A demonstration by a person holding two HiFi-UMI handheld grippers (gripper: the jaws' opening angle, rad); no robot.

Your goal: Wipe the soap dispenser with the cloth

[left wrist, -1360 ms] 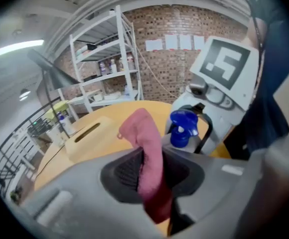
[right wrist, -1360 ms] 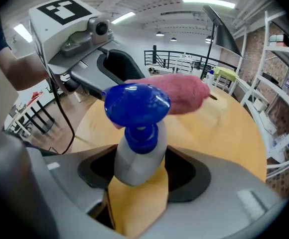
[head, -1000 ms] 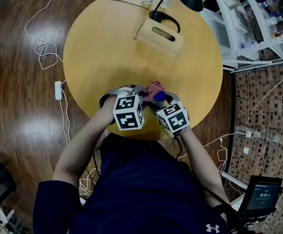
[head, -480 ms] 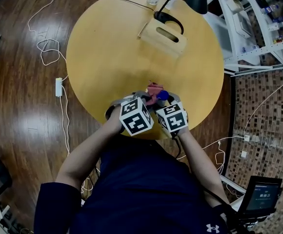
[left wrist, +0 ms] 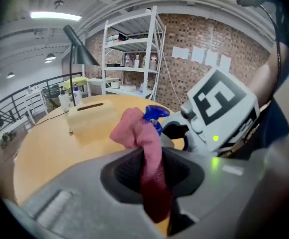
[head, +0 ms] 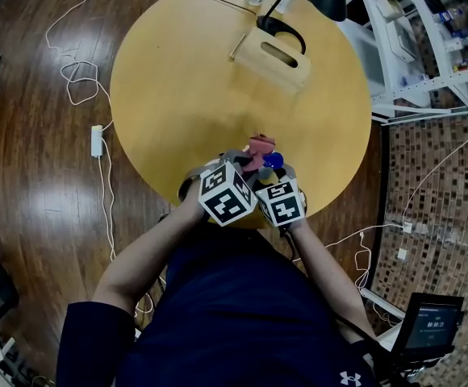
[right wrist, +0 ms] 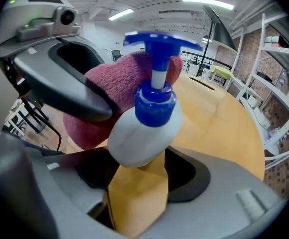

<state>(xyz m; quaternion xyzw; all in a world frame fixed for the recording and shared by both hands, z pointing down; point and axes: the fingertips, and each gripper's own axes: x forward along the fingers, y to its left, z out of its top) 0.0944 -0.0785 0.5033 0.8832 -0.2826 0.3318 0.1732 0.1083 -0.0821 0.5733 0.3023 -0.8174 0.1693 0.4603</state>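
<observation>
The left gripper (left wrist: 152,173) is clamped narrow on the pink cloth (left wrist: 134,131), whose bunched top seems to touch the soap dispenser (right wrist: 143,133) on its far side, where the bottle hides the contact. The right gripper (right wrist: 137,183) holds the bottle's white body, jaws wide, above the near edge of the table (head: 177,95).

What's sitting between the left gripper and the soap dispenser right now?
The pink cloth, pinched in the left gripper, lies against the soap dispenser; the right gripper view shows it best.

cloth (left wrist: 136,132): pink
soap dispenser (right wrist: 143,133): white body, blue pump
table (head: 177,87): pale yellow
floor (head: 24,176): dark brown planks
</observation>
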